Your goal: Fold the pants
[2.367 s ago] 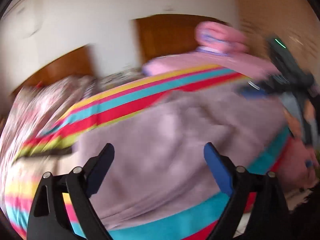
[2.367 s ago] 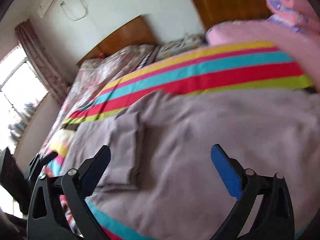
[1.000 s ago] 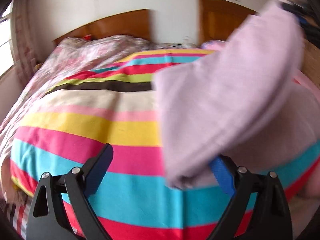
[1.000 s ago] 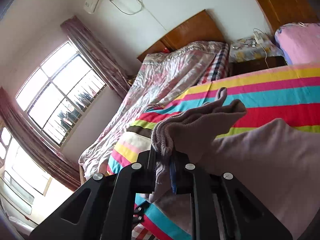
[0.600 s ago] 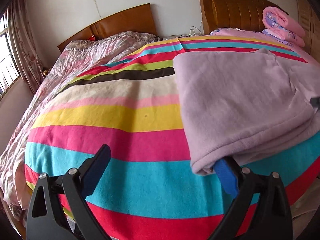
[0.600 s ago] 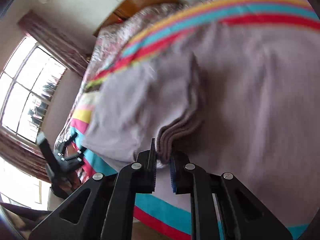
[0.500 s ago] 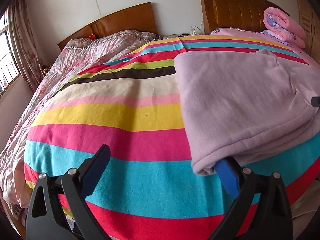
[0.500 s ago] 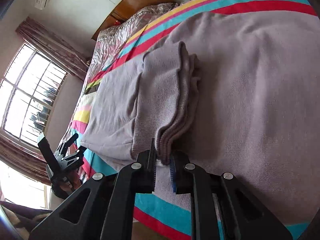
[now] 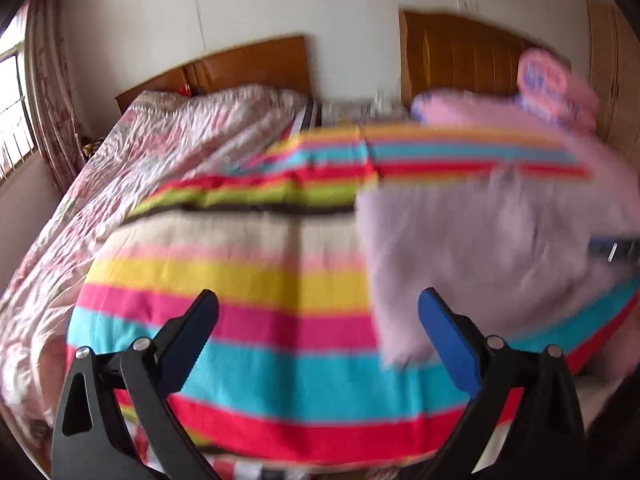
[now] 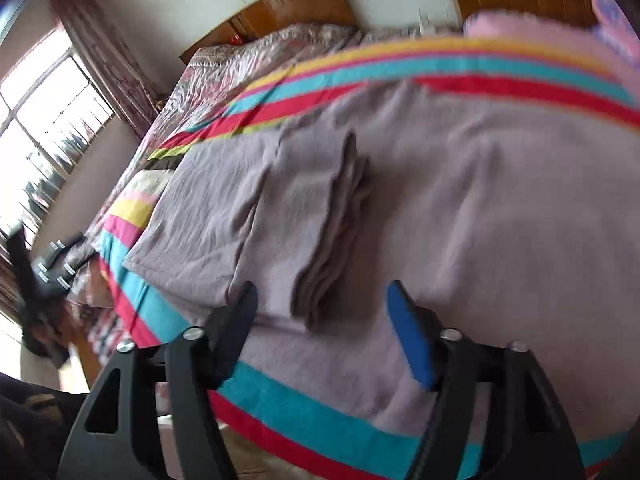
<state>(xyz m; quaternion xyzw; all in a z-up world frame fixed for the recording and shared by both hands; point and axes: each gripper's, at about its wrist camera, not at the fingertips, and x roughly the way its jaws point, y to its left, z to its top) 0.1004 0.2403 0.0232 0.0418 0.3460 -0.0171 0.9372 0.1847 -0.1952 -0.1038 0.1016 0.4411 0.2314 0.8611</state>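
The mauve pants lie folded over on the striped blanket, with the stacked leg cuffs lying on top. My right gripper is open and empty just in front of the cuffs. In the left wrist view the pants lie blurred at the right. My left gripper is open and empty above the blanket, its right finger near the pants' near corner. The left gripper also shows at the far left of the right wrist view.
A second bed with a floral cover lies to the left. Wooden headboards stand against the back wall. Pink pillows and a rolled pink quilt sit at the head of the striped bed. A window is at the left.
My right gripper has opened and let go of the cuffs, which now lie on the folded pants. My left gripper has pulled back a little from the pants' corner.
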